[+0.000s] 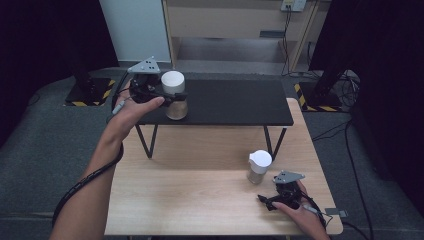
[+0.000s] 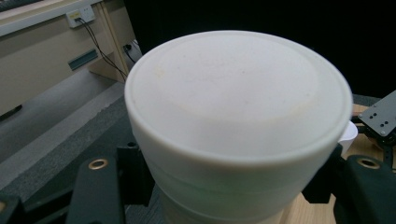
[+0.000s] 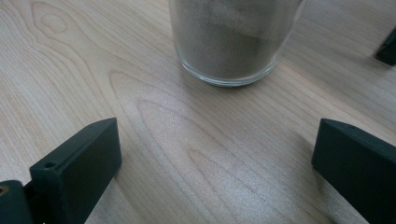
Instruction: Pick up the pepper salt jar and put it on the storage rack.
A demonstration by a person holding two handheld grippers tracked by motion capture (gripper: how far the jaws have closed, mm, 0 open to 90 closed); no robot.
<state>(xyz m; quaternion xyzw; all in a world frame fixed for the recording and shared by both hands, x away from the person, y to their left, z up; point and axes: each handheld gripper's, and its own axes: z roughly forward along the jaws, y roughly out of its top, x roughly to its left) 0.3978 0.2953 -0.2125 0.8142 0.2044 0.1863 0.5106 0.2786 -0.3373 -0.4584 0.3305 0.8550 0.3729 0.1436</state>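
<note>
White-lidded jar (image 1: 174, 100) stands at the left end of the black shelf (image 1: 235, 102), left gripper (image 1: 167, 96) clamped on it just under the lid; the left gripper view adds the lid top (image 2: 238, 88) close up with jaws pressed on both sides. Right gripper (image 1: 272, 199) rests on the wooden table (image 1: 190, 190), jaws spread wide, holding nothing. The second jar (image 1: 259, 166) stands at its 11 o'clock, and the right gripper view shows its glass base (image 3: 231, 44) holding grey-brown powder.

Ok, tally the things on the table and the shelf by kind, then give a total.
Glass jars with white lids: 2, one on the black shelf in the left gripper, jar, and one on the wooden table, jar
Black shelves: 1
Total: 3
</note>
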